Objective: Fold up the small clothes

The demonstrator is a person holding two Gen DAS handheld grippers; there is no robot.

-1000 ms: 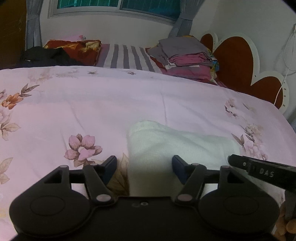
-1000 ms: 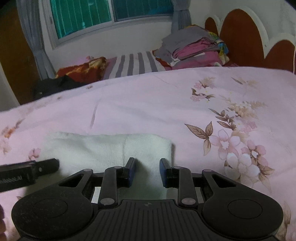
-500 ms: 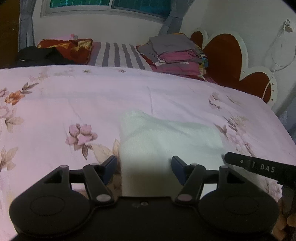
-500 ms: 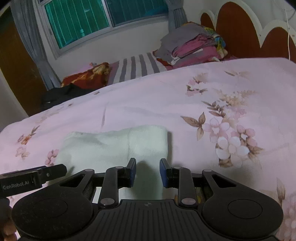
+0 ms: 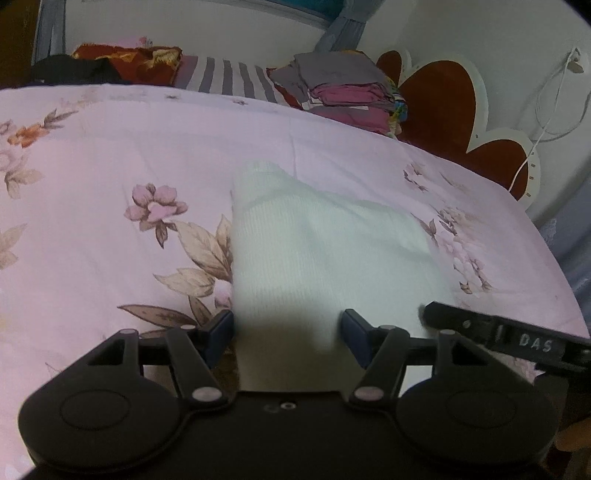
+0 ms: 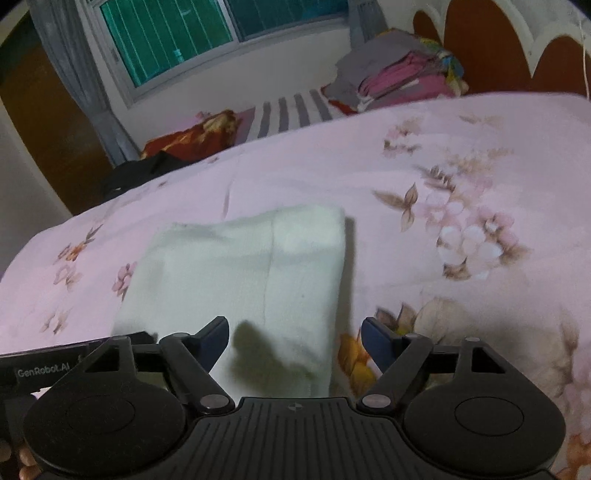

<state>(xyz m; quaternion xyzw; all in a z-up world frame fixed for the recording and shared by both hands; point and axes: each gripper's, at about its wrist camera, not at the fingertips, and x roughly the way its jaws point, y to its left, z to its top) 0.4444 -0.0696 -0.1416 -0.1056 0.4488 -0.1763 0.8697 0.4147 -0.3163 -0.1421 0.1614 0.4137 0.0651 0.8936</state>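
**A:** What does each of your cameras catch that the other misses?

**B:** Your left camera shows the white cord [image 5: 546, 110] hanging on the wall by the headboard [image 5: 439, 99]. Your right camera shows the green-lit window [image 6: 192, 33] and the brown door [image 6: 40, 122] (neither is in the left view).

**A:** And the count?

**B:** One pale folded cloth [image 5: 314, 254], lying flat on the pink flowered sheet [image 5: 147, 147] right in front of both tools. One stack of folded clothes [image 5: 343, 88] at the far end, one striped pillow [image 5: 229, 75], one dark red cushion [image 5: 125, 62]. Two grippers.

**A:** How do my tools stand?

**B:** Your left gripper [image 5: 287, 330] has its jaws apart over the cloth's near left part, the pads not pressing it. Your right gripper [image 6: 294, 338] is spread wide over the cloth's near right edge, holding nothing.

**A:** What has changed since a second ago?

**B:** Your right jaws have just been opening; they were close together over the cloth's edge before. The left ones stand about as they did. The cloth also sits a little farther out from both tools than it did.
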